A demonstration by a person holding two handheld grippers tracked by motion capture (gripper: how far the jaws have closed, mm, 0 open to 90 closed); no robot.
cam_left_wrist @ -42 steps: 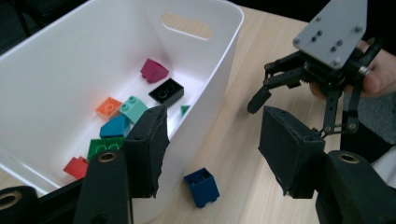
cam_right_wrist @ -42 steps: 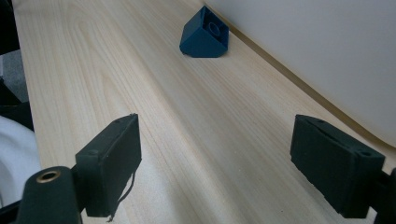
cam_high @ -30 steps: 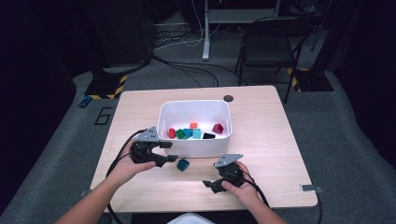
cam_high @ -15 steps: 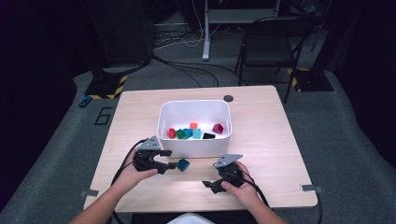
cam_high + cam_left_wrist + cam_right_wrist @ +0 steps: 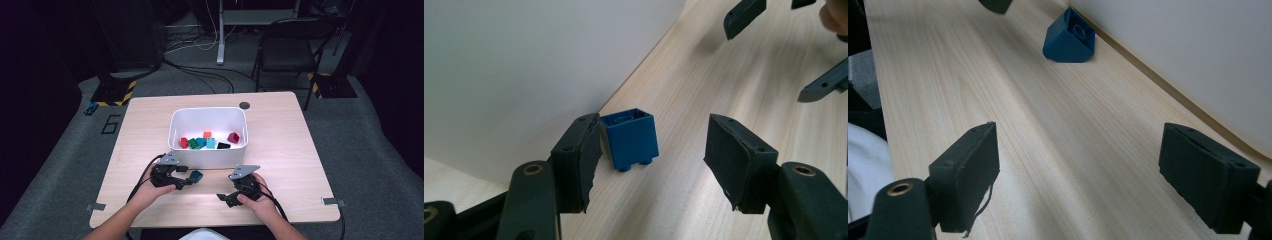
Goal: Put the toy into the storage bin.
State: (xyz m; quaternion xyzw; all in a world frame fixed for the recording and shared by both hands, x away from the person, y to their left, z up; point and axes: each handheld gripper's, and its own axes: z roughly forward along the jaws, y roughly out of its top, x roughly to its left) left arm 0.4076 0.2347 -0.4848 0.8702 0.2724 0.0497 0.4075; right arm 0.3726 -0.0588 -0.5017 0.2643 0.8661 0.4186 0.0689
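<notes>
A small blue brick (image 5: 630,139) lies on its side on the wooden table (image 5: 280,150), just in front of the white bin (image 5: 210,159). My left gripper (image 5: 656,135) is low over the table and open. The brick sits between its jaws, close against the left one and well apart from the right one. In the high view the same brick (image 5: 196,175) lies at the tip of my left gripper (image 5: 187,179). My right gripper (image 5: 1080,145) stands open over bare wood with nothing between its jaws, and the blue brick (image 5: 1069,42) lies farther ahead of it.
The white bin's wall (image 5: 524,60) rises right behind the brick. Several coloured bricks (image 5: 207,142) lie inside the bin. A dark round disc (image 5: 244,105) sits near the table's far edge. My right gripper (image 5: 784,50) hangs at the top right of the left gripper view.
My left gripper has sunk toward the table, bringing its jaws down around the blue brick. The brick and the right gripper have kept still.
</notes>
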